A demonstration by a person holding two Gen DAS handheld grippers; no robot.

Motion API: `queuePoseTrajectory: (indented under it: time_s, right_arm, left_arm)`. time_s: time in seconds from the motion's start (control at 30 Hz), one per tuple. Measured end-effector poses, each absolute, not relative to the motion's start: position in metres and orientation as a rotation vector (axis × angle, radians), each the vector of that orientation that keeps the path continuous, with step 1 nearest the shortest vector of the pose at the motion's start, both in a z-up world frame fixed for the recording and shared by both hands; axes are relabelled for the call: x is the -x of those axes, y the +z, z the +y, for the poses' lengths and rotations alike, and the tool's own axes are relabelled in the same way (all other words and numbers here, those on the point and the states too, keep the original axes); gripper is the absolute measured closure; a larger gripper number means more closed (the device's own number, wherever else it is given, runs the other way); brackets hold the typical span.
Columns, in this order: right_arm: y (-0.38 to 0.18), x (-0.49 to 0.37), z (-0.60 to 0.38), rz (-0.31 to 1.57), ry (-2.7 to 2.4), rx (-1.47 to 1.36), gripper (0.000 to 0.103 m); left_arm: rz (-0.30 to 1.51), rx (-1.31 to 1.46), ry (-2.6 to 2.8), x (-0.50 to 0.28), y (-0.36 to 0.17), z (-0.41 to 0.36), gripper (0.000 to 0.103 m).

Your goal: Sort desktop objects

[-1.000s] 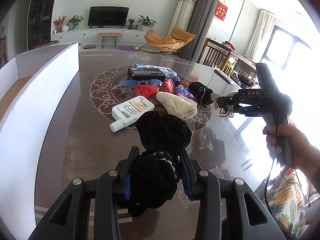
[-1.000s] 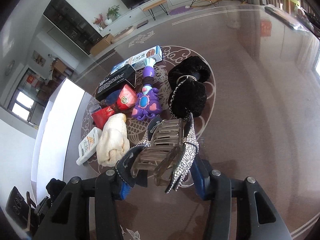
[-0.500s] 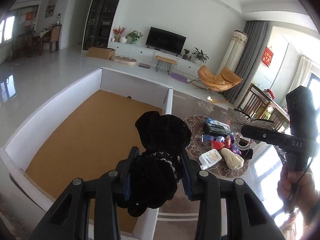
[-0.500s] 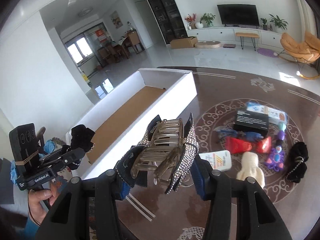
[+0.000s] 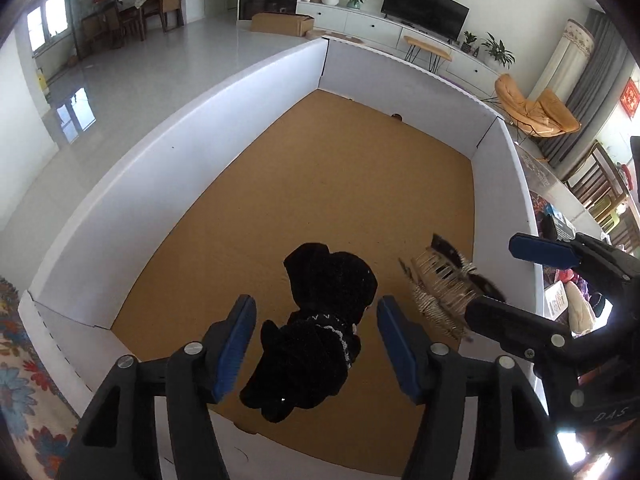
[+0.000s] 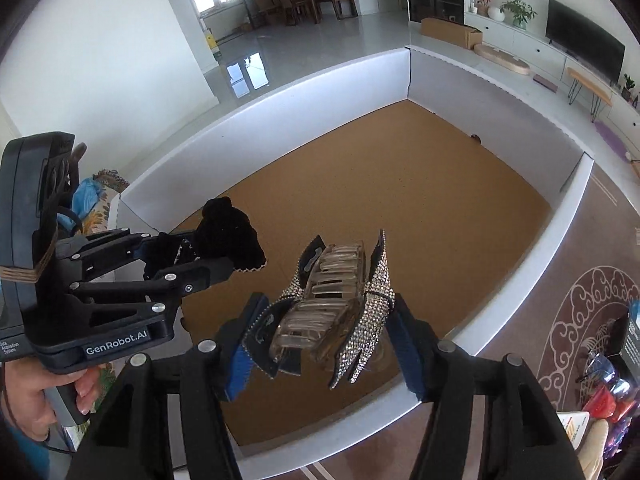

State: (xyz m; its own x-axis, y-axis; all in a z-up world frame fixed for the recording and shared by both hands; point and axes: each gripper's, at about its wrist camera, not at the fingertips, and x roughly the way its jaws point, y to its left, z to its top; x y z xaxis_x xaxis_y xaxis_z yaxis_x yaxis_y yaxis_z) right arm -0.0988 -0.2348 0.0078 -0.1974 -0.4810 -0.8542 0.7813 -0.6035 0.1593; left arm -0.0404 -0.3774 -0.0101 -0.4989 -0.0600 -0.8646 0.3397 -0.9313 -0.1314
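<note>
Both grippers hang over a large white-walled box [image 5: 224, 96] with a brown cardboard floor. My left gripper [image 5: 316, 340] is open; the black velvet scrunchie [image 5: 320, 320] sits loose between its spread fingers, just released above the floor. My right gripper [image 6: 320, 340] is also open; the rhinestone claw hair clip [image 6: 336, 304] is between its fingers, touching neither clearly, tilted over the box. In the left wrist view the clip [image 5: 440, 280] lies beside the right gripper [image 5: 516, 276]. The left gripper and the scrunchie [image 6: 228, 232] show at left in the right wrist view.
The box's right wall [image 6: 536, 264] separates it from the dark patterned table [image 6: 580, 312]. Several remaining items, among them a white tube [image 6: 576, 432] and red packets [image 6: 600, 400], lie at the far right. A patterned cloth [image 5: 20, 380] lies left of the box.
Both grippers moved from the table to over the box, then opened. The scrunchie and the hair clip, gripped before, are now loose between the spread fingers.
</note>
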Motion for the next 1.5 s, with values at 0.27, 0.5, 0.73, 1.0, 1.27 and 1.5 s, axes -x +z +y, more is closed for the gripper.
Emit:
queuePoseTrajectory:
  time_s: [0.27, 0.5, 0.73, 1.0, 1.27, 1.5]
  right_arm:
    - [0.044, 0.101, -0.196, 0.240, -2.032, -1.028, 0.007]
    - [0.053, 0.078, -0.053, 0.188, -2.395, -0.781, 0.000]
    - [-0.021, 0.053, 0.129, 0.280, -2.663, -1.001, 0.000]
    - [-0.062, 0.047, 0.201, 0.323, -2.630, -1.276, 0.000]
    - [-0.079, 0.062, 0.208, 0.203, -2.623, -1.384, 0.000]
    - [-0.081, 0.063, 0.212, 0.159, -2.617, -1.402, 0.000]
  left_arm:
    - [0.352, -1.208, -2.625, 0.018, 0.029, -0.338, 0.015]
    - [0.321, -1.261, -3.065, -0.007, 0.058, -0.188, 0.012]
    - [0.259, -1.499, -3.020, 0.026, -0.037, -0.088, 0.000]
    - [-0.058, -1.578, -2.886, 0.050, -0.083, -0.049, 0.000]
    - [-0.076, -1.477, -2.868, 0.104, -0.086, -0.039, 0.000]
    - [-0.056, -1.465, -2.854, 0.131, -0.086, -0.036, 0.000]
